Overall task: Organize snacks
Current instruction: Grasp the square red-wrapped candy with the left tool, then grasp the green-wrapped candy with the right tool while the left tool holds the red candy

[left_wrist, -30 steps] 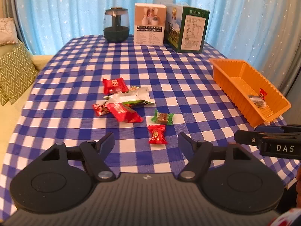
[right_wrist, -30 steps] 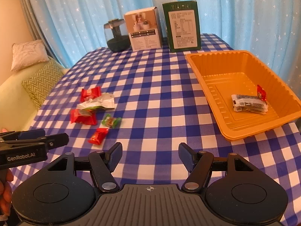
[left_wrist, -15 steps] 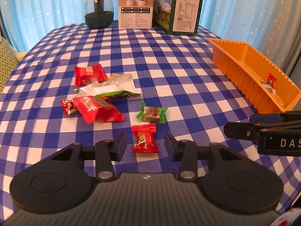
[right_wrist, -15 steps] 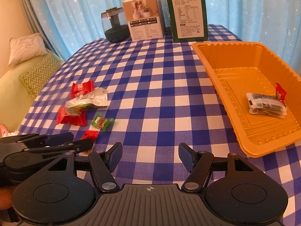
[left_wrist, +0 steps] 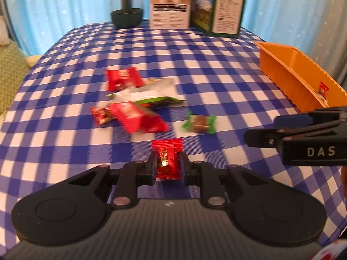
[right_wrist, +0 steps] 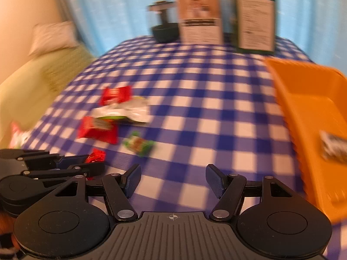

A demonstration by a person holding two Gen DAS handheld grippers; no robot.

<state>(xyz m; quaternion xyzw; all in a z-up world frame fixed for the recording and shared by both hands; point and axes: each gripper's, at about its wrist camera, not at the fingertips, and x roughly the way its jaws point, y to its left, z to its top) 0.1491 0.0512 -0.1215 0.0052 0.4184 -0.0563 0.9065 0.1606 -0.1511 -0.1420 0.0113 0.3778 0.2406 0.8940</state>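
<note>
My left gripper (left_wrist: 167,164) is shut on a small red candy (left_wrist: 168,160) on the checked tablecloth; the candy also shows in the right wrist view (right_wrist: 96,156), held by the left gripper (right_wrist: 91,164). Beyond it lie a green candy (left_wrist: 199,123), red packets (left_wrist: 138,119) (left_wrist: 123,79) and a white-green packet (left_wrist: 147,94). My right gripper (right_wrist: 172,181) is open and empty over the cloth, and shows at the right of the left wrist view (left_wrist: 260,134). The orange tray (right_wrist: 308,108) is to the right, with a packet (right_wrist: 333,148) inside.
Two boxes (left_wrist: 170,3) (left_wrist: 223,8) and a dark glass jar (left_wrist: 126,8) stand at the table's far edge. A green sofa with cushions (right_wrist: 32,73) is to the left. Blue curtains hang behind.
My left gripper moved forward and down and closed on the small red candy. My right gripper moved lower and leftward, still open.
</note>
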